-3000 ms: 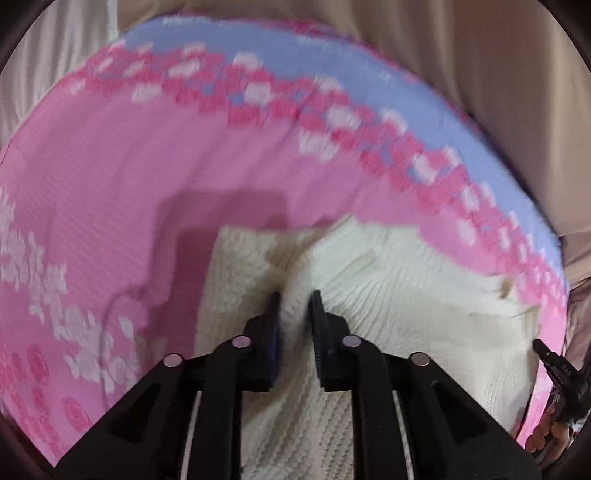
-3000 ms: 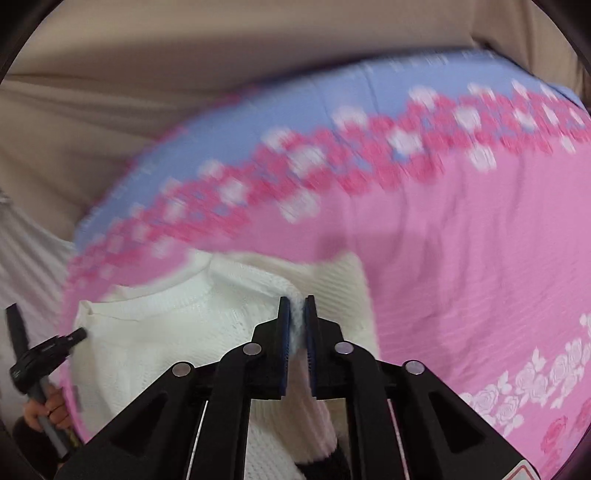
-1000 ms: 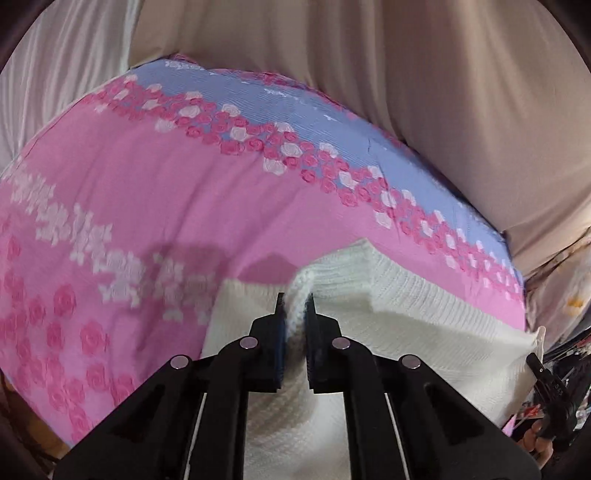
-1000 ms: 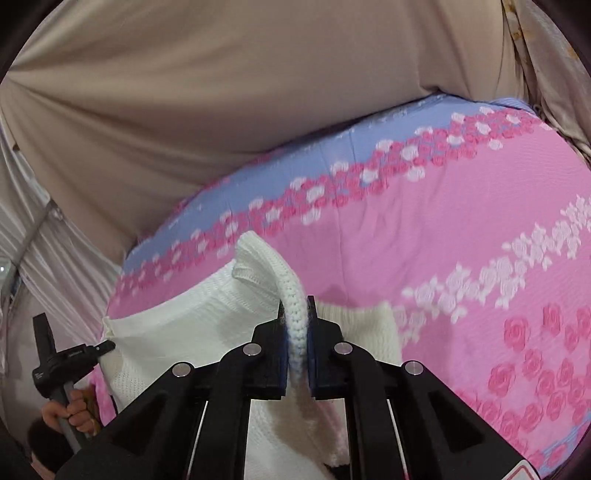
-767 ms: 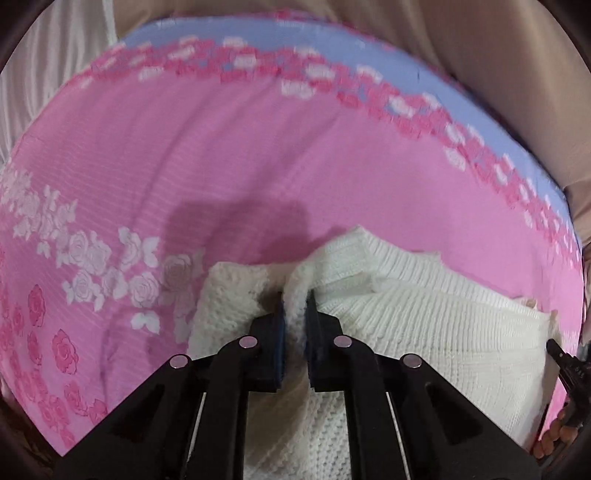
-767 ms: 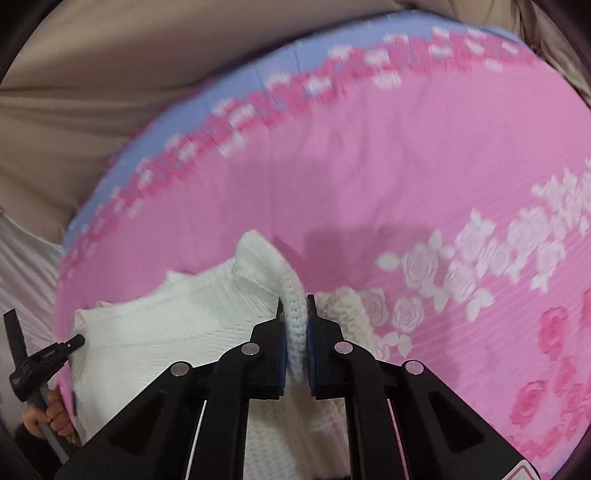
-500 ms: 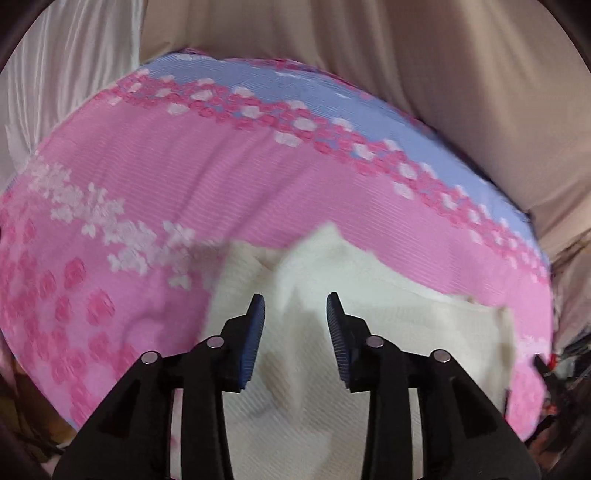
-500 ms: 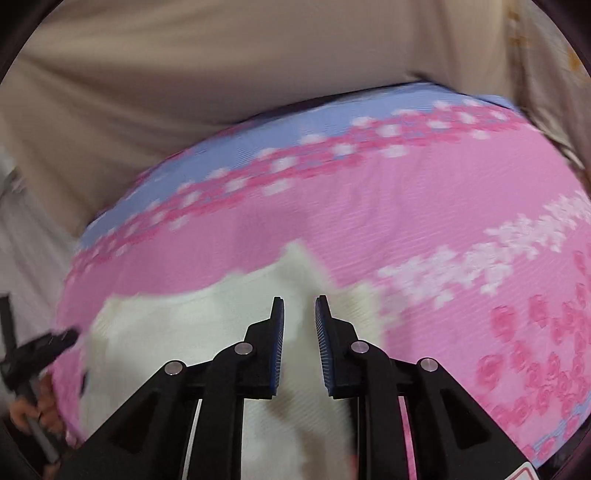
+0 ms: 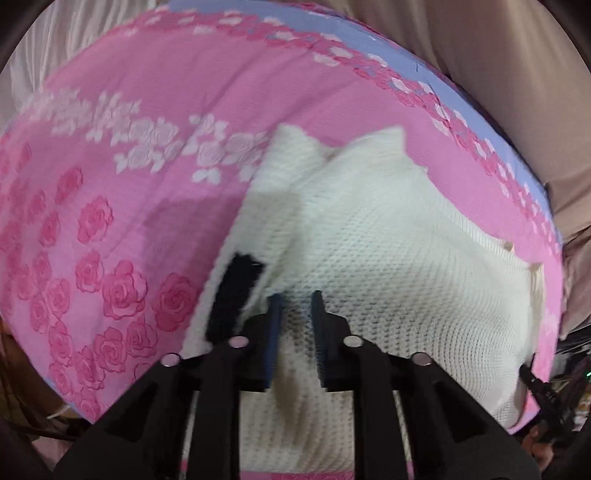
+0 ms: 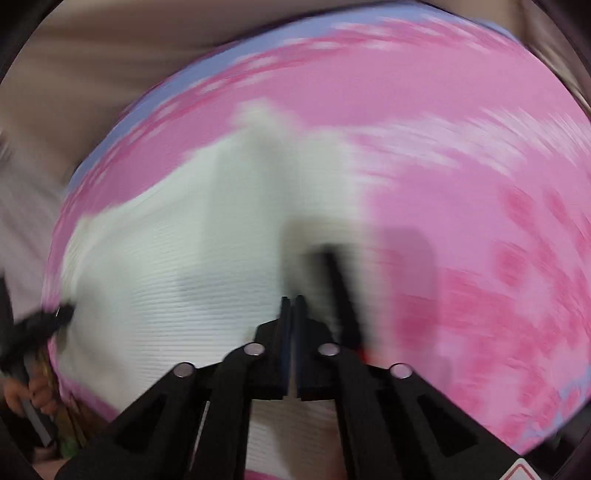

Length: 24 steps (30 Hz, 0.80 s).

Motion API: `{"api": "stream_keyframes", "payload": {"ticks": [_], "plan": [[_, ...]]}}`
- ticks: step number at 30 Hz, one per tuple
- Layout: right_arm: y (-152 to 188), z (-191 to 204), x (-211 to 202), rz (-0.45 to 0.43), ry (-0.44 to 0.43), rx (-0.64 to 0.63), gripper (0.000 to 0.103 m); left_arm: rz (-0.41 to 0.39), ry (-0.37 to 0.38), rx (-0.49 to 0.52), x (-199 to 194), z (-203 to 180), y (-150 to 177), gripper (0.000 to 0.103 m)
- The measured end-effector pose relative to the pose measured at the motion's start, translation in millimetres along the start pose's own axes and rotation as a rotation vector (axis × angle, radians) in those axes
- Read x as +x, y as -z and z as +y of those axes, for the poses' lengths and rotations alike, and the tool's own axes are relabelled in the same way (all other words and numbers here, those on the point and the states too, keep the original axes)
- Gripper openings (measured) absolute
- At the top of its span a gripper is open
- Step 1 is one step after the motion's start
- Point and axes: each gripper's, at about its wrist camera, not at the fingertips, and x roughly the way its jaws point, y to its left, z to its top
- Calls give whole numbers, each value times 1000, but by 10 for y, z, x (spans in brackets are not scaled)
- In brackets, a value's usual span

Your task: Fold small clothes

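A white knit sweater (image 9: 388, 258) lies on the pink rose-print bed cover (image 9: 110, 184), with a black band (image 9: 236, 291) at its left edge. My left gripper (image 9: 295, 314) is open just above the sweater's near part and holds nothing. In the blurred right wrist view the sweater (image 10: 166, 266) fills the left half, with a dark strip (image 10: 340, 288) beside it. My right gripper (image 10: 291, 310) has its jaws nearly together over the sweater with nothing seen between them.
Beige curtains (image 9: 498, 66) hang behind the bed. The cover has a blue border (image 9: 332, 26) at the far edge. The other handheld gripper shows at the right edge of the left view (image 9: 543, 391) and at the left edge of the right view (image 10: 33, 325).
Both grippers let go of the lifted sweater fold, which now lies flat. Both then dropped lower and nearer over the sweater, and the right gripper's jaws closed again.
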Motion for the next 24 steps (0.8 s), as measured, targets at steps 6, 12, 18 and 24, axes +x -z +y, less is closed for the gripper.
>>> {"api": "stream_keyframes", "payload": {"ticks": [6,12,18,24], "plan": [[-93,218,-239,-57,18,-58,12,-61,29,20,-284,-390,-150,42],[-691,707,24,-124,101,-123,62,-110,-148,92,50,-490,-675,51],[-866,475,221,-112,93,-40,7,-103,-206,105,307,-315,-721,30],[-877,420,181,-102,117,-30,9,-111,-156,38,181,-267,-734,34]]}}
